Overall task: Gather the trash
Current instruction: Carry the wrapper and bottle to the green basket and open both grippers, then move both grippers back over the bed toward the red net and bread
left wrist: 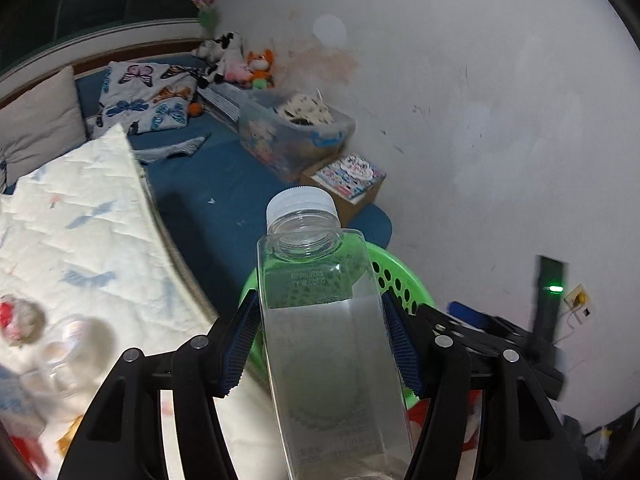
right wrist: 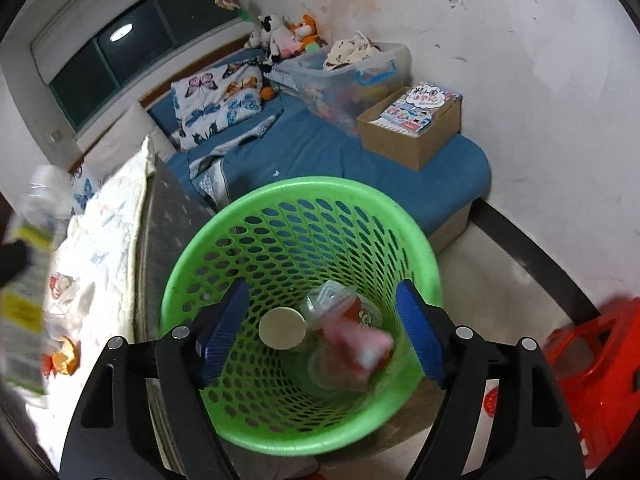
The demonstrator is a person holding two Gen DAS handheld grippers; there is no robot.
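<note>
1. Left gripper [left wrist: 322,344] was clamped on a clear plastic bottle [left wrist: 332,320]; both blue pads [left wrist: 240,352] pressed its flat sides, white cap [left wrist: 301,202] pointing away from the camera.
2. Bottle looked empty; a printed date code was visible on its shoulder, more print lower down, unreadable.
3. In the left wrist view the green basket [left wrist: 400,280] sat directly behind and below the bottle; only part of its perforated rim showed on either side.
4. Right gripper [right wrist: 322,330] stood wide, nothing between the pads. It hung over the basket mouth, pointing down into it.
5. Basket [right wrist: 224,240] stood on the floor, against the corner of the quilted bed [right wrist: 108,232] and near the end of the blue mattress [right wrist: 400,160].
6. Inside the basket, at the bottom: a round cream lid or cup top [right wrist: 281,329], a crumpled clear plastic piece [right wrist: 328,300], and a pink-and-red wrapper [right wrist: 360,340], blurred. Cannot tell whether the wrapper was resting or falling.
7. On the quilt near its lower edge: more loose items, including an orange scrap [right wrist: 64,356], all blurred.
8. Left edge of the right wrist view: the held bottle [right wrist: 44,200] appeared as a blur above the quilt.
9. Red plastic stool [right wrist: 592,368] stood on the floor to the right of the basket, well apart.
10. Cardboard box of books [right wrist: 412,128] and a clear storage bin [right wrist: 348,68] sat on the blue mattress along the wall.
</note>
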